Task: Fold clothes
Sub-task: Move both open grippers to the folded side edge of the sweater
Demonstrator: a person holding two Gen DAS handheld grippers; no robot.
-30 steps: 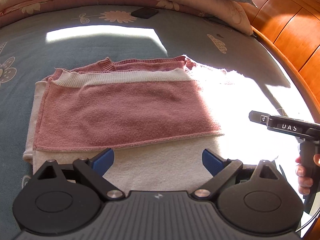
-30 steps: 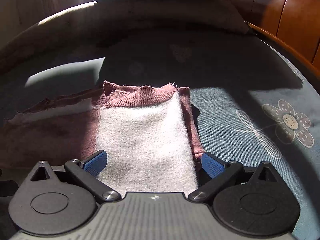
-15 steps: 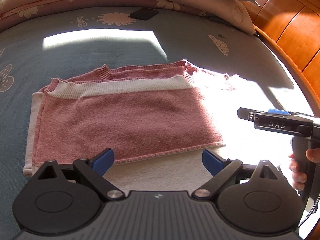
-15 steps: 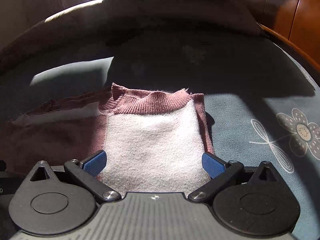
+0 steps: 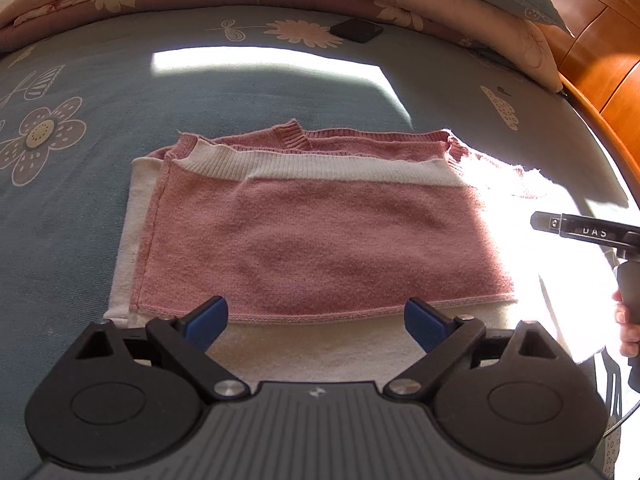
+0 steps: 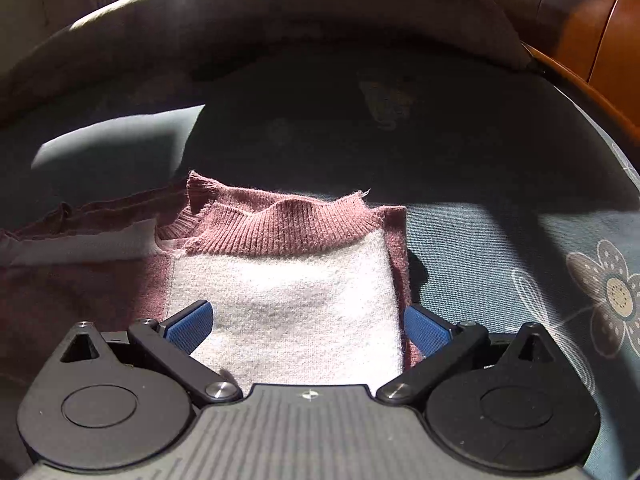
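On the bed: the pink and cream sweater (image 5: pixel 312 240) lies flat on the blue flowered sheet (image 5: pixel 80 208), already in layers, a pink panel over cream.
Left gripper (image 5: pixel 316 320): my jaws are wide, empty, just at the sweater's near edge.
Right gripper (image 6: pixel 308 324): my jaws are wide, empty, over the sweater's cream end, near its ribbed collar (image 6: pixel 280 228).
Step, as I judge: between folds, or a finished fold just released; I cannot decide which.
Next move: if one more fold is wanted, both jaws must take matching edges of the sweater, all layers together.
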